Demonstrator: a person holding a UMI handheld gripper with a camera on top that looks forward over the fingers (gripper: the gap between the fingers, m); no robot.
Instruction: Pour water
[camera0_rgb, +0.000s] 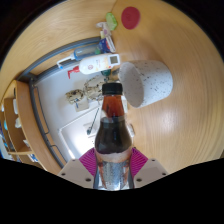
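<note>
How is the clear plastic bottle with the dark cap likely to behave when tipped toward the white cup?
The clear plastic bottle with the dark cap stands tall and narrow between the gripper fingers, so it could twist or slip. Its dark contents probably make it fairly heavy. The white cup just beyond looks wide, probably stable.

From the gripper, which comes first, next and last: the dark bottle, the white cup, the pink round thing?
1. Dark bottle: between the gripper fingers, which press its sides.
2. White cup: just beyond the bottle, on the wooden table.
3. Pink round thing: farthest, past the cup.
</note>
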